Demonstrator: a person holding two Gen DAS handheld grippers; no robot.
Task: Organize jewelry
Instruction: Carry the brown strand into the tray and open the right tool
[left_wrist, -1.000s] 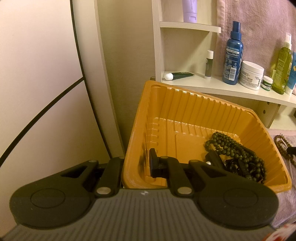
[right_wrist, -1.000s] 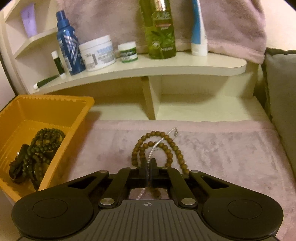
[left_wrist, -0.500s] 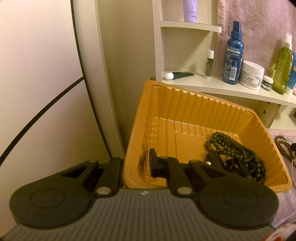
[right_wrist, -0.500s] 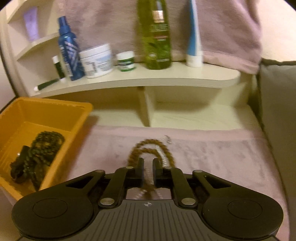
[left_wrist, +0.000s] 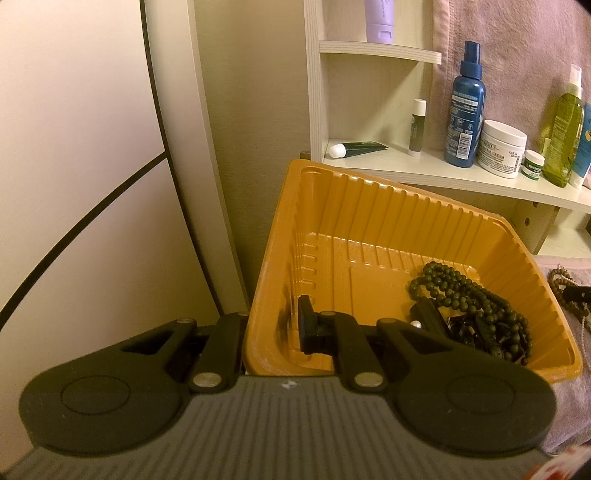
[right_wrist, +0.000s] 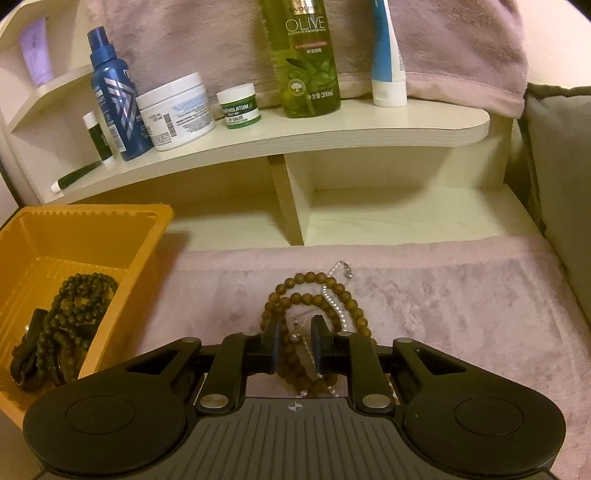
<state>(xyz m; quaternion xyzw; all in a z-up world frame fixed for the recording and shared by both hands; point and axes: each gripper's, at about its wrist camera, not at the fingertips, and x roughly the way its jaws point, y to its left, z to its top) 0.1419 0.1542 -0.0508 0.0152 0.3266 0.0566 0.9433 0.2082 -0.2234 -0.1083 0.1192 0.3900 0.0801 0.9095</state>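
The left gripper (left_wrist: 271, 328) pinches the near wall of the orange tray (left_wrist: 369, 206) between its jaws, probably to hold it steady. The tray already contains dark green beads (left_wrist: 476, 302). Right of the tray, on the pink cloth (right_wrist: 461, 314), the right gripper (right_wrist: 294, 349) stands with jaws spread around the brown beads (right_wrist: 314, 295) and pearl chain (right_wrist: 334, 299), not yet pressing them.

On the curved cream wooden shelf (right_wrist: 332, 136) stand a tall blue spray bottle (right_wrist: 114, 96), a white cream jar (right_wrist: 175, 110), a small green-labelled salve pot (right_wrist: 240, 105) and a green olive bottle (right_wrist: 306, 55). A pink fluffy towel (right_wrist: 461, 44) hangs behind them.
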